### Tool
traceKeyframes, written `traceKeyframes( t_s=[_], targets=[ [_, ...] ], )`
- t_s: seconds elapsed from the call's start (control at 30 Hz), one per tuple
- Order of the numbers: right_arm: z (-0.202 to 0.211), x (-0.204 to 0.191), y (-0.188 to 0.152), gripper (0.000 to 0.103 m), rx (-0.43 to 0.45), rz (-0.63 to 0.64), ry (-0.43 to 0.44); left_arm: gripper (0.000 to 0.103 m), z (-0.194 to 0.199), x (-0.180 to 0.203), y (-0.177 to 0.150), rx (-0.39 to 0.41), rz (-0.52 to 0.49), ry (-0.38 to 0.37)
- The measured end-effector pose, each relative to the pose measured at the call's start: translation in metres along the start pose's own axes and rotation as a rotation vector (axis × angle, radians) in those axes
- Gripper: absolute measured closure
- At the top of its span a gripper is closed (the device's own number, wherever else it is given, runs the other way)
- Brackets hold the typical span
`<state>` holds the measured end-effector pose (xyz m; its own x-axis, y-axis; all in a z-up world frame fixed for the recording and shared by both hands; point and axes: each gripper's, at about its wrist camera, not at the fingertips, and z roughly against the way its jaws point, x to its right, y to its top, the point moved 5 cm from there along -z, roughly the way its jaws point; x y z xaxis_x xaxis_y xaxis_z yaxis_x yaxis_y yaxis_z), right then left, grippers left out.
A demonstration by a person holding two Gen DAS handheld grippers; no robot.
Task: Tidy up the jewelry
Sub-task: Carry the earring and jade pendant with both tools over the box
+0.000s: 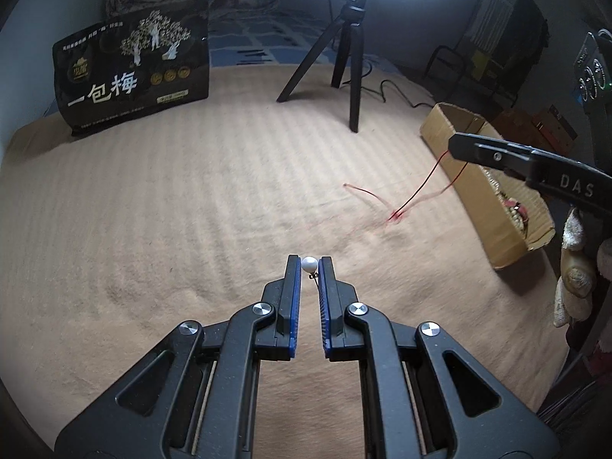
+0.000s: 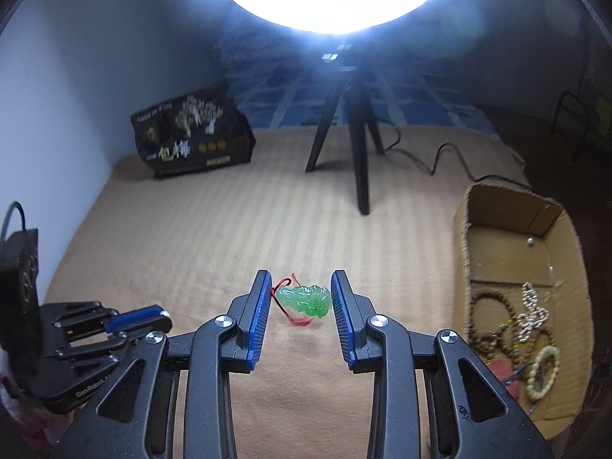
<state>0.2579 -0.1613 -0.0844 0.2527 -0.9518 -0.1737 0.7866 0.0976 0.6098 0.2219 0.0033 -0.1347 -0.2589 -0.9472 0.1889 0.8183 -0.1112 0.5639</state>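
Jewelry in play: we see a white pearl earring (image 1: 309, 264) and a green pendant (image 2: 305, 300) on a red cord (image 1: 420, 187).
Left gripper (image 1: 309, 267): narrow gap, earring pinched at the fingertips, its hook hanging between the pads.
Right gripper (image 2: 302, 298): wide open; pendant sits between the fingers, touching neither, cord against the left pad.
Cord: in the left view it trails over the beige blanket (image 1: 172, 210).
Box: cardboard box (image 2: 464, 237) to our right holds bead bracelets (image 2: 493, 317).
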Motion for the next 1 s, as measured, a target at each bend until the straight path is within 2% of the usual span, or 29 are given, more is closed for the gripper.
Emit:
traceKeyframes(
  t_s=[0.5, 0.77, 1.0],
  targets=[
    [0.065, 0.049, 0.021, 0.073, 0.141, -0.049, -0.064, 0.095, 0.002, 0.051, 0.019, 0.034, -0.052, -0.044],
    [0.105, 0.098, 0.024, 0.073, 0.201, -0.116, -0.111, 0.095, 0.006, 0.088, 0.032, 0.070, -0.102, -0.085],
    [0.127, 0.141, 0.014, 0.073, 0.217, -0.157, -0.164, 0.095, -0.002, 0.122, 0.046, 0.087, -0.130, -0.125]
  ],
)
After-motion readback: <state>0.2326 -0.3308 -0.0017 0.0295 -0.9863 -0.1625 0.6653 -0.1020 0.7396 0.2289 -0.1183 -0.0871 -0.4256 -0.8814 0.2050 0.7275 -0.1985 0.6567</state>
